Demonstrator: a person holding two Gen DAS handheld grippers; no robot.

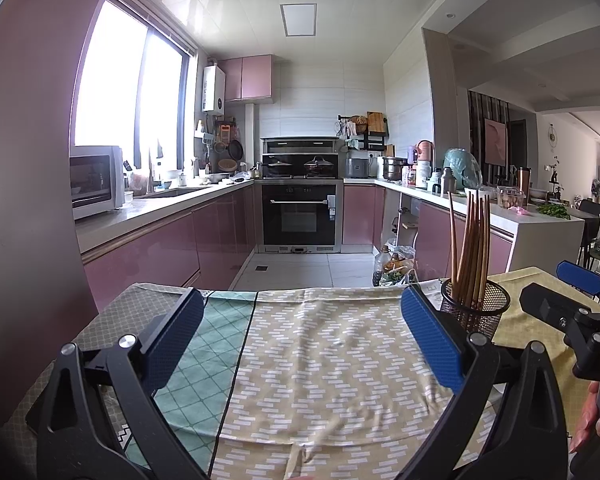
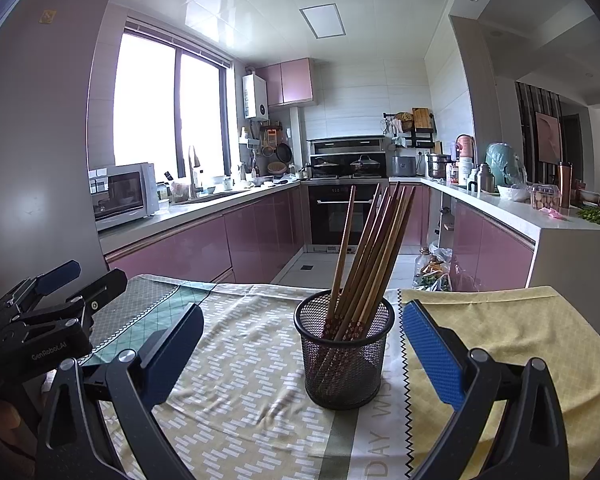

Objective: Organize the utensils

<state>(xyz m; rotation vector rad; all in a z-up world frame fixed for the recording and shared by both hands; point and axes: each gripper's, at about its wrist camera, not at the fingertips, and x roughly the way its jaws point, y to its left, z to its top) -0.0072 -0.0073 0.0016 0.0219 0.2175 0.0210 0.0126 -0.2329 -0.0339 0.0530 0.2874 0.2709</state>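
Many chopsticks (image 2: 364,252) inside mesh holder (image 2: 344,360)

U-shaped kitchen — pink glossy cabinets (image 2: 172,254) under pale counters (image 1: 148,210), white tiled floor (image 1: 296,268). Big window (image 2: 168,104) at left, bright daylight. Built-in oven (image 1: 299,216) at far wall, microwave (image 2: 124,194) on left counter — flat ceiling light panel (image 2: 323,21) unlit.

Daylight from window (image 1: 128,80), blown out to white w/ no detail in both views. Ceiling (image 2: 260,8) shows glare patches. Room evenly bright; shadows soft. Strong fisheye: straight edges bow, corners vignette to black. Focus sharp at centre, slight blur on cloth (image 1: 320,360) in foreground.
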